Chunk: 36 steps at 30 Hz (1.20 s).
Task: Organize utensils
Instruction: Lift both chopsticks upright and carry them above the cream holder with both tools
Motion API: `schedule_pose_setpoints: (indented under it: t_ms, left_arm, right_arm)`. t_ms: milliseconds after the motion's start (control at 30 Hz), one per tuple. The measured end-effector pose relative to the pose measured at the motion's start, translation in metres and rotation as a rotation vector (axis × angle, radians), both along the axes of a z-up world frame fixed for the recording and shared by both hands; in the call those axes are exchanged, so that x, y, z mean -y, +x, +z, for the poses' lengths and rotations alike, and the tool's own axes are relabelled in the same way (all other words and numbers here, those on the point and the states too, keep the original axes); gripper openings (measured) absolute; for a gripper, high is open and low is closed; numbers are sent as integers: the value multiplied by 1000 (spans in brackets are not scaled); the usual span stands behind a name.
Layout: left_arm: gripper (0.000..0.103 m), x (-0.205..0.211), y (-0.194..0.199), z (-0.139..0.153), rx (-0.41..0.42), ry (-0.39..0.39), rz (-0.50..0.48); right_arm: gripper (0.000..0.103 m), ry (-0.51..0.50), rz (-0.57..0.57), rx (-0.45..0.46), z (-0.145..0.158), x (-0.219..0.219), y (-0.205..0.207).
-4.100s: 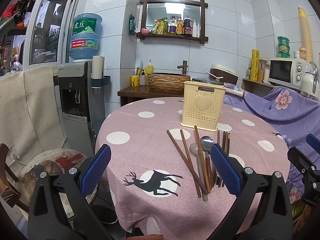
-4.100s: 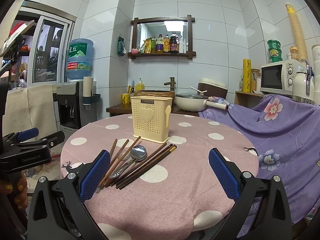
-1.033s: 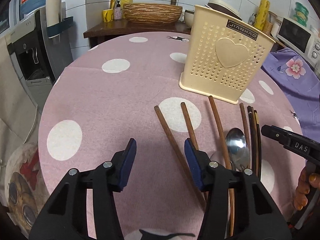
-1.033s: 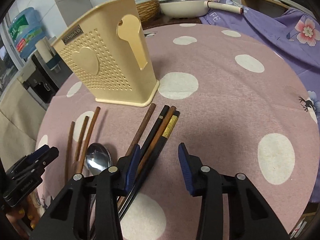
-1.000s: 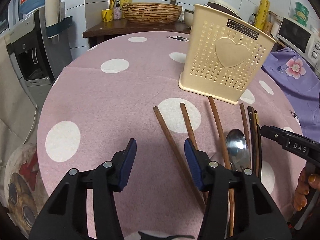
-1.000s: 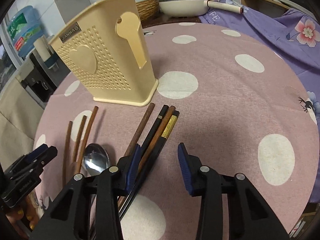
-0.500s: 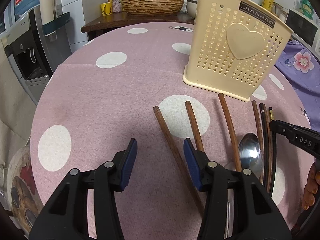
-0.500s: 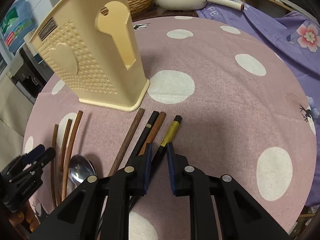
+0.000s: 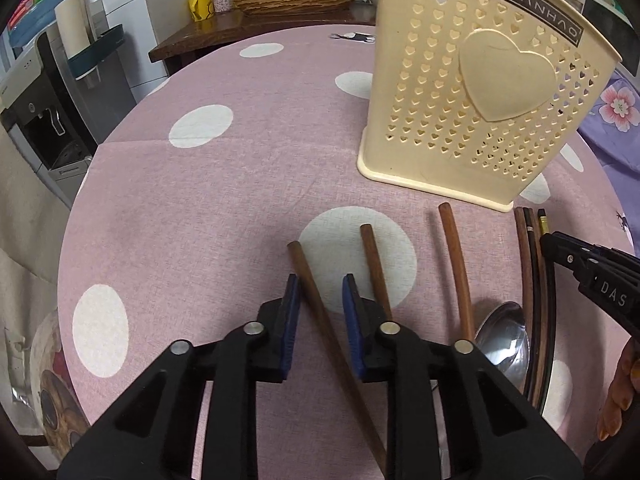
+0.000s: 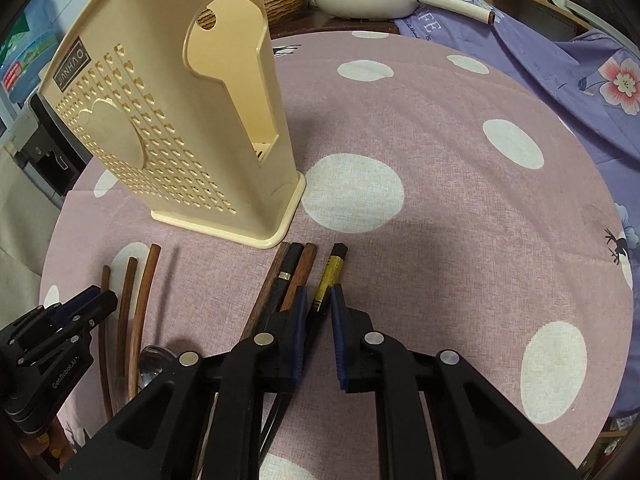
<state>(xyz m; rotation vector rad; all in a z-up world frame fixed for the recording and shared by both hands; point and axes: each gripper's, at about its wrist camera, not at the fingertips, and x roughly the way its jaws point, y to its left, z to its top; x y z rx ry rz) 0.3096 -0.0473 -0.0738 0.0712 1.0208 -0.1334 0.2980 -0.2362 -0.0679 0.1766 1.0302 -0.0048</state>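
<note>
Both grippers are down over the pink polka-dot tablecloth [image 9: 240,184], each straddling one chopstick.

The left gripper [image 9: 320,312] is closing. Its blue pads [image 9: 290,320] stand on either side of the leftmost brown chopstick [image 9: 316,300], which runs from a blunt end at about 11 o'clock of the fingertips back down between the jaws toward 5 o'clock. A sliver of cloth shows on each side of the stick, so the pads look not quite pressed onto it. Two more brown chopsticks [image 9: 376,268] lie off at 1 and 2 o'clock, apart from the fingers, and a steel spoon [image 9: 502,344] rests at 3 o'clock.

The right gripper [image 10: 318,308] is closing too, jaws nearly together. The black chopstick with the gold band [image 10: 330,276] lies right in the slot between its pads [image 10: 338,320], its square end poking out toward 12 o'clock. Whether the pads actually bite it, I cannot tell. A bundle of three dark chopsticks [image 10: 288,276] lies just beside the left finger, at 11 o'clock.

The cream perforated utensil holder [image 10: 168,128] stands upright beyond both, at 11 o'clock from the right gripper, 1 o'clock from the left.
</note>
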Motion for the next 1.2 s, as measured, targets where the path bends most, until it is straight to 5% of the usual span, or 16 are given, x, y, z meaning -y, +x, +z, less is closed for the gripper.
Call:
schedule_pose_setpoints:
  t_ms: [400, 900, 1200]
  left_arm:
    - [8, -3, 2, 1, -6, -78, 10]
    - [7, -23, -52, 114, 326, -208, -44]
    - [7, -34, -95, 158, 465, -235, -67]
  right_arm:
    - [9, 90, -20, 90, 9, 23, -5]
    - [7, 77, 137, 485, 115, 27, -78]
    - [7, 100, 205, 568, 146, 26, -111]
